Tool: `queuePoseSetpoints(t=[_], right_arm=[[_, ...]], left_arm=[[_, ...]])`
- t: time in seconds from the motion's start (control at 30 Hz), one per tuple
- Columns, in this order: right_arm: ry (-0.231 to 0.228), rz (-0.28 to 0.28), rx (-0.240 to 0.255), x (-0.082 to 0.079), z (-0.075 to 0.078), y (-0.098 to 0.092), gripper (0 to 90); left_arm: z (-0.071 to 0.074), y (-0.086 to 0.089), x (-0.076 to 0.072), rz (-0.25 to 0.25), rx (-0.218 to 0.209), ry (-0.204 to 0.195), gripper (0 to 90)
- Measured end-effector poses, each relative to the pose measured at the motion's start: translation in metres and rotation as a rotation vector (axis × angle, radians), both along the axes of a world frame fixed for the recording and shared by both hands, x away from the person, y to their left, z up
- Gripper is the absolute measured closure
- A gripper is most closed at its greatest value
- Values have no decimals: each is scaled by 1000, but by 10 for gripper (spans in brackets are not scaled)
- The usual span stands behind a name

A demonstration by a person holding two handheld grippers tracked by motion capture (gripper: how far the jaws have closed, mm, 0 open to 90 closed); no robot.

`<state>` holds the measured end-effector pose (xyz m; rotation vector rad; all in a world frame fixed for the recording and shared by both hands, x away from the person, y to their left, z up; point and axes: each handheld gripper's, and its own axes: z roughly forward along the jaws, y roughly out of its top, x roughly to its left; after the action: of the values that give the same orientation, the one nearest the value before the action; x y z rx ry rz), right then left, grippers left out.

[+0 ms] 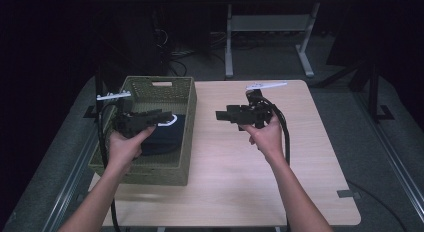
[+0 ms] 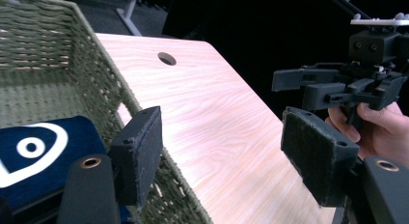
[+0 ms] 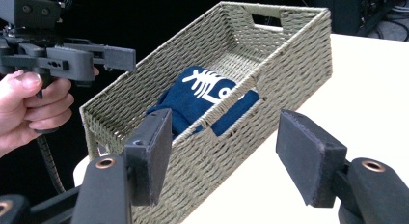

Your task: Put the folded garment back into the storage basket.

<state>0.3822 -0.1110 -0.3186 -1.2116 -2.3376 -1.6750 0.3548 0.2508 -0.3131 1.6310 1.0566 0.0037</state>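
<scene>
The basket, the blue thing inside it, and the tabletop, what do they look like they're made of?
Basket: olive-green woven cord or paper rope by the look, matte, with visible plaited strands and cut-out handles. Folded blue item: soft cloth, dark navy with a white print, probably a garment. Tabletop: pale wood-grain surface, smooth with a slight sheen, likely laminate.

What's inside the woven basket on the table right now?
A folded dark blue cloth with a white fishbone print lies in the green woven basket. The far end of the basket floor looks bare. Whatever sits beneath the cloth is covered.
</scene>
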Motion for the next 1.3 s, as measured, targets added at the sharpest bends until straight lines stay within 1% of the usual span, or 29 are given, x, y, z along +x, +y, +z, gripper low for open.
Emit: queuePoseSetpoints(t=[0.1,0.33,0.43,0.53,0.57,0.67,0.7,0.83,0.97,1.3], right_arm=[[1,-9,-2,-1,-1,-7,368],[1,-22,-8,-3,-4,-20,359],[1,-27,-13,-5,-7,-27,358],[5,-34,-13,-6,-10,-33,354],[8,-36,-14,-7,-12,-36,353],[8,-41,-16,-9,-15,-41,347],[8,-43,-17,-10,-16,-44,347],[9,-48,-19,-12,-19,-52,342],[11,-56,-20,-15,-23,-60,339],[18,-84,-23,-24,-33,-84,335]], left_arm=[[-1,-5,0,-8,2,4,302],[-1,-18,-1,-27,2,-2,285],[-2,-24,-1,-36,10,-7,281],[-2,-30,-2,-37,2,-6,279],[-2,-32,-2,-44,12,-10,279],[-2,-38,-4,-45,6,-10,277],[-2,-39,-4,-48,13,-14,277],[-1,-47,-6,-57,20,-11,274],[-1,-55,-7,-65,16,-13,272],[-5,-79,-9,-106,35,-14,270]])
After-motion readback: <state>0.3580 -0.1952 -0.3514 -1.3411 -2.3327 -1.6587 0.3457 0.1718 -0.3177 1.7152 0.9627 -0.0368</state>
